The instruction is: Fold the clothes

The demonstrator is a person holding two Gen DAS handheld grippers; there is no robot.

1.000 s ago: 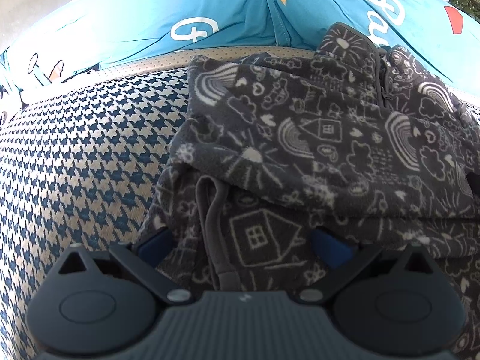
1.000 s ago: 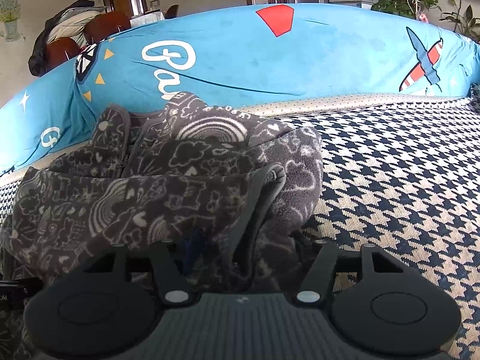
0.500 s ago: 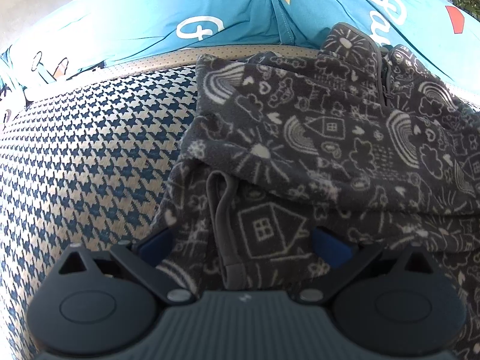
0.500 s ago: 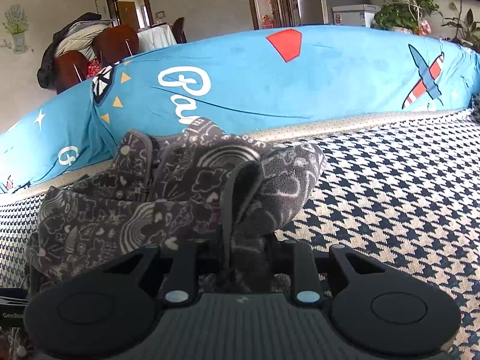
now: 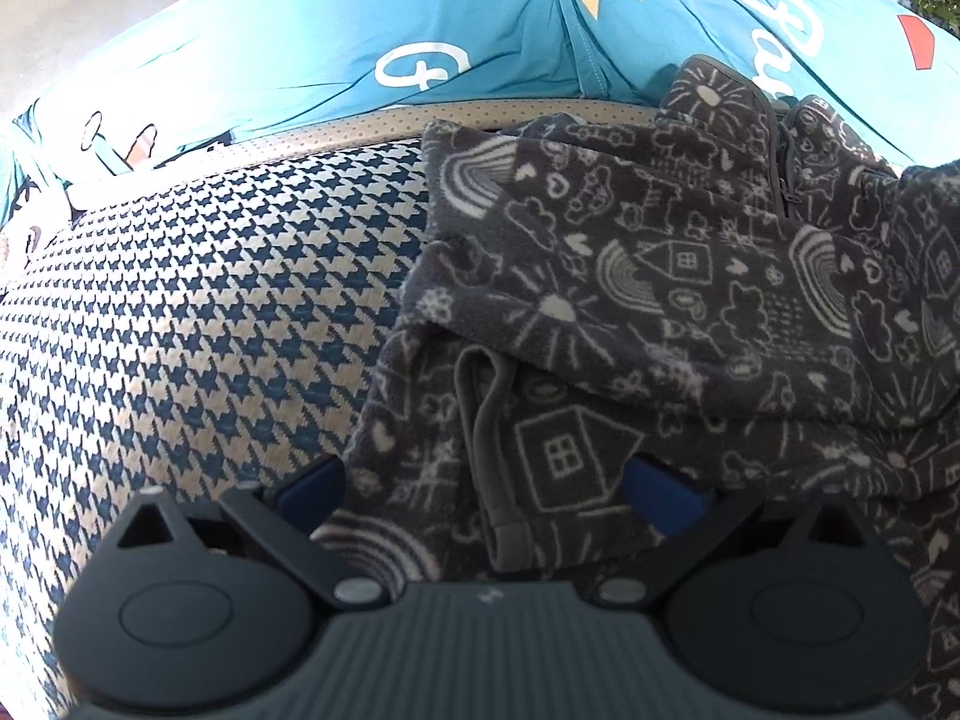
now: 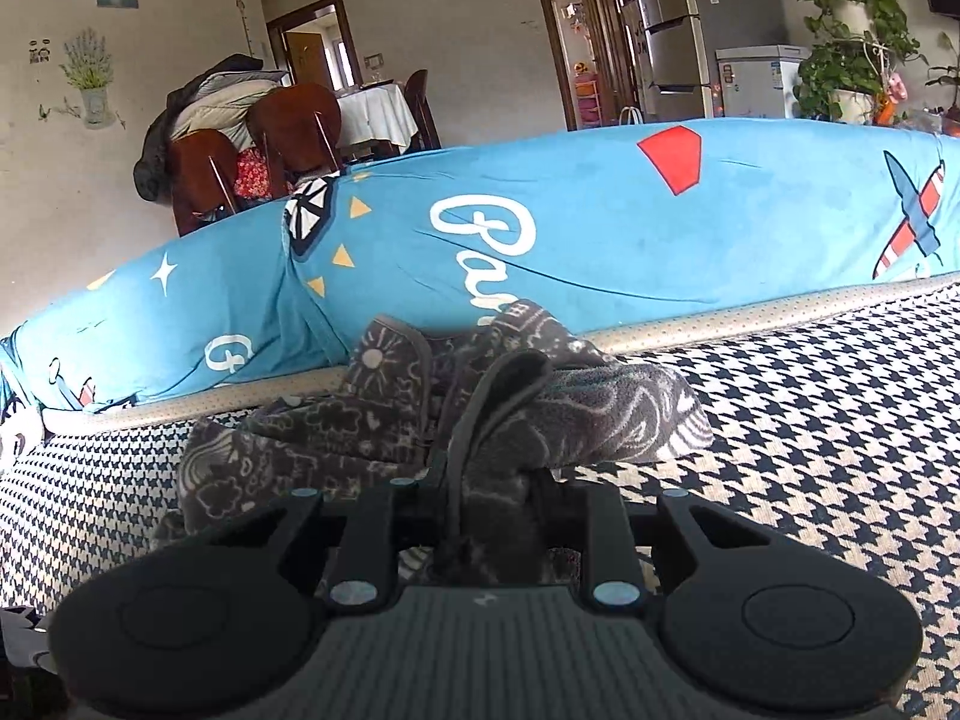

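A dark grey fleece jacket [image 5: 660, 300] with white doodle print lies bunched on the houndstooth sofa seat [image 5: 210, 330]. My left gripper [image 5: 486, 489] is open, its blue-padded fingers [image 5: 663, 495] spread over the jacket's near hem and a grey-trimmed edge [image 5: 486, 450]. In the right wrist view my right gripper [image 6: 489, 516] is shut on a fold of the jacket [image 6: 510, 414] and holds that part lifted off the seat, its fingertips hidden by the cloth.
A long blue printed cushion [image 6: 600, 240] runs along the back of the seat [image 6: 840, 420]. Behind it are dining chairs [image 6: 288, 132], a doorway, a fridge and potted plants [image 6: 852, 48].
My right gripper has closed on the jacket's edge and lifted it up and back, pulling the cloth taut. The left gripper stayed open over the hem, shifting slightly.
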